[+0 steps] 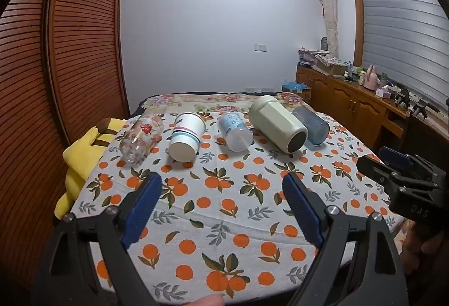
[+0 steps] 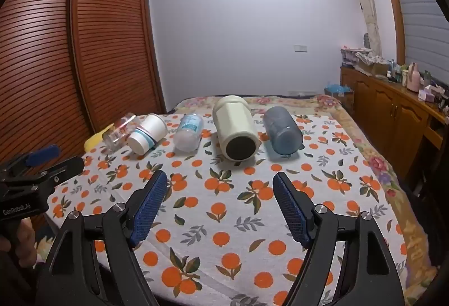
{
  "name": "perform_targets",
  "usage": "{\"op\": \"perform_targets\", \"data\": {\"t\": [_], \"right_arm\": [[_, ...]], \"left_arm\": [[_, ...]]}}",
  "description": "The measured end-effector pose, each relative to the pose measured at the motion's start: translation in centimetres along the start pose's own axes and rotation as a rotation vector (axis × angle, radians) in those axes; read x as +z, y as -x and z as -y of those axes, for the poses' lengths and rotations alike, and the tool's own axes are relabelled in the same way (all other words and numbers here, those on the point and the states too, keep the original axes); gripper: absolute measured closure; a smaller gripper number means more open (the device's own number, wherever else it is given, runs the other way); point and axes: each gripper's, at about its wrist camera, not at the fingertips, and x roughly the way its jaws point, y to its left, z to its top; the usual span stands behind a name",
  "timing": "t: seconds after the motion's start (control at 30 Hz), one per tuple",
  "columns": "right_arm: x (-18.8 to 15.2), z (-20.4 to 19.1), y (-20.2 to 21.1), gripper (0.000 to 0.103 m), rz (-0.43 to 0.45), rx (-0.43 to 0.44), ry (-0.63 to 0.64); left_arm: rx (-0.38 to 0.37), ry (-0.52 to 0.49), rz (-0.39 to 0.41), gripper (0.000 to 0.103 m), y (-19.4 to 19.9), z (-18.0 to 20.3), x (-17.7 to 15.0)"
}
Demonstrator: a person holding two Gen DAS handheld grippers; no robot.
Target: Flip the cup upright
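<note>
Several cups lie on their sides in a row on an orange-print cloth (image 1: pixel 224 210): a flowered glass (image 1: pixel 141 135), a striped white paper cup (image 1: pixel 187 136), a clear plastic cup (image 1: pixel 235 131), a large cream tumbler (image 1: pixel 276 123) and a blue translucent cup (image 1: pixel 311 124). The right wrist view shows the same row: glass (image 2: pixel 119 131), paper cup (image 2: pixel 147 133), plastic cup (image 2: pixel 188 132), tumbler (image 2: pixel 235 127), blue cup (image 2: pixel 282 129). My left gripper (image 1: pixel 221 182) is open and empty, short of the row. My right gripper (image 2: pixel 220 181) is open and empty, facing the tumbler.
A louvered wooden wardrobe (image 1: pixel 70 39) stands at left. A yellow plush (image 1: pixel 81 154) lies at the cloth's left edge. A wooden cabinet (image 1: pixel 350 104) with clutter runs along the right. The right gripper's body (image 1: pixel 404 185) shows at the right of the left wrist view.
</note>
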Motion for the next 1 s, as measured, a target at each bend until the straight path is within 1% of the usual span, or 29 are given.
{"op": "perform_targets", "data": {"t": [0.03, 0.17, 0.33, 0.37, 1.0], "right_arm": [[0.01, 0.04, -0.04, 0.023, -0.012, 0.006, -0.017], [-0.06, 0.00, -0.06, 0.023, -0.015, 0.003, -0.016], [-0.24, 0.01, -0.42, 0.023, -0.020, 0.003, -0.017], [-0.27, -0.29, -0.09, 0.023, -0.009, -0.001, -0.006], [-0.14, 0.00, -0.10, 0.023, -0.010, -0.004, -0.009]], "left_arm": [[0.001, -0.001, -0.006, 0.015, -0.04, -0.02, 0.01], [0.006, -0.008, 0.009, 0.015, 0.03, 0.01, -0.01], [0.007, -0.010, 0.006, 0.015, 0.00, 0.01, 0.00], [0.006, -0.010, 0.007, 0.015, 0.02, 0.02, 0.00], [0.007, -0.013, 0.005, 0.015, 0.21, 0.48, -0.18]]}}
